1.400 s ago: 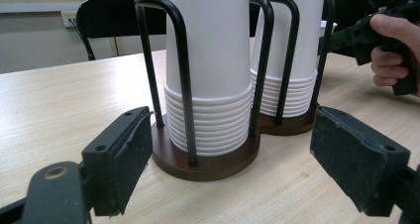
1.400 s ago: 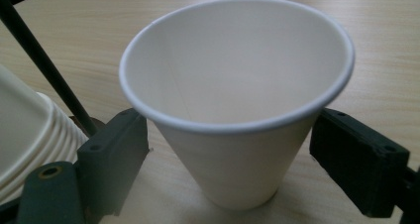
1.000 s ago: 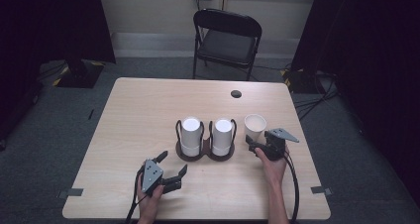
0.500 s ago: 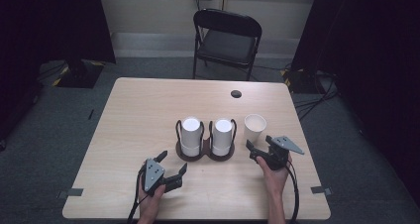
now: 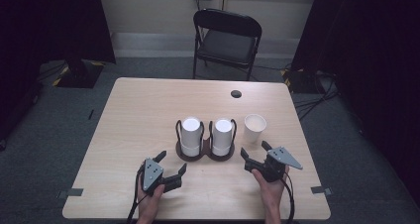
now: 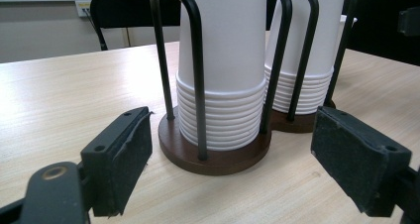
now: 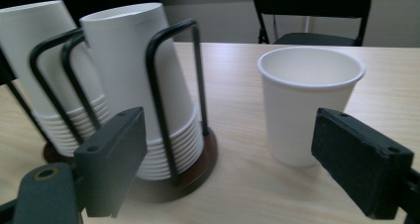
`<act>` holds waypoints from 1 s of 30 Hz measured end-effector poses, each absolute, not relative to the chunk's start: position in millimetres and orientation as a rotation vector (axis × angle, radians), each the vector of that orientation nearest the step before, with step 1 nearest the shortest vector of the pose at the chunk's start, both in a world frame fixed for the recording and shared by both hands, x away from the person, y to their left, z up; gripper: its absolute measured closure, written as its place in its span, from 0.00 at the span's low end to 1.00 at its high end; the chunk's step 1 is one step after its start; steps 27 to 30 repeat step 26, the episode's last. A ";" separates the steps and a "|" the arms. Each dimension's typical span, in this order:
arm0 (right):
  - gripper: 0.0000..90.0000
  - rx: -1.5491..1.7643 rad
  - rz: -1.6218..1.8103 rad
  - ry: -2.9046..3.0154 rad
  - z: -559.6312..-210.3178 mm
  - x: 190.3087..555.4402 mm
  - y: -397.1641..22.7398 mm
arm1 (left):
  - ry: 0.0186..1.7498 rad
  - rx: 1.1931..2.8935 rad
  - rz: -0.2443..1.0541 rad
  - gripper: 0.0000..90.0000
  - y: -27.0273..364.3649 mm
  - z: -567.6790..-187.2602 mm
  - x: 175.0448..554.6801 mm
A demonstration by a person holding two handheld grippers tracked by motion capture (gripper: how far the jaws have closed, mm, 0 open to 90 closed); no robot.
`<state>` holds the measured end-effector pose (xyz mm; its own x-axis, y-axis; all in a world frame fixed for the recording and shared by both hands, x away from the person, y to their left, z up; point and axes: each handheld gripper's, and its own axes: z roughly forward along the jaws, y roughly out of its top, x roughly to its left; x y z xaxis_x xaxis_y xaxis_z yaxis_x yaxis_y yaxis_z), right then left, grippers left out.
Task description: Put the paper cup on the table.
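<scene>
— Wood-grain table [image 5: 133,115], pale, with a dark double cup holder [image 5: 205,154] near its front middle. What sits in it?

— Two stacks of white paper cups, turned upside down. The left stack [image 5: 191,135] and the right stack [image 5: 223,136] each stand on a round brown base inside black wire hoops. In the left gripper view the nested rims show as a band of ridges low on the nearer stack [image 6: 225,75].

— And the loose cup?

— A single white paper cup [image 5: 255,128] stands upright, mouth up, just beside the holder on its right, apart from it. In the right gripper view that single cup [image 7: 307,102] looks empty inside and sits between the two jaws in the picture, but farther off on the table, not touched.

— How are the grippers?

— The right gripper [image 5: 255,152] is held low over the table in front of the loose cup, jaws spread wide and gripping nothing. The left gripper [image 5: 171,163] is in front of the holder, to its left, also spread wide with nothing between the pads; its view looks straight at the holder's nearer base.

— Anything else around?

— A black folding chair [image 5: 225,40] stands behind the far edge of the table, and a small dark round spot [image 5: 236,93] lies on the tabletop near that edge.
</scene>
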<state>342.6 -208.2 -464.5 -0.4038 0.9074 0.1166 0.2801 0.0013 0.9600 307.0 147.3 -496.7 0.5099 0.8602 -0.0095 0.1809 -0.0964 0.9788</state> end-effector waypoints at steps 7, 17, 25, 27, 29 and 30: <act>0.15 1.190 1.475 1.735 -472.9 326.6 -199.9 | 0.923 1.598 0.735 0.17 146.6 -496.5 306.6; 0.18 1.094 1.509 1.788 -482.7 309.6 -181.8 | 0.930 1.579 0.735 0.17 148.4 -496.7 305.7; 0.18 1.084 1.505 1.812 -492.8 307.9 -176.7 | 0.923 1.574 0.730 0.17 148.9 -496.9 305.2; 0.17 1.083 1.506 1.812 -493.2 308.2 -176.4 | 0.923 1.574 0.728 0.17 148.8 -496.9 305.2; 0.17 1.083 1.506 1.812 -493.2 308.2 -176.4 | 0.923 1.574 0.728 0.17 148.8 -496.9 305.2; 0.17 1.083 1.506 1.812 -493.2 308.2 -176.4 | 0.923 1.574 0.728 0.17 148.8 -496.9 305.2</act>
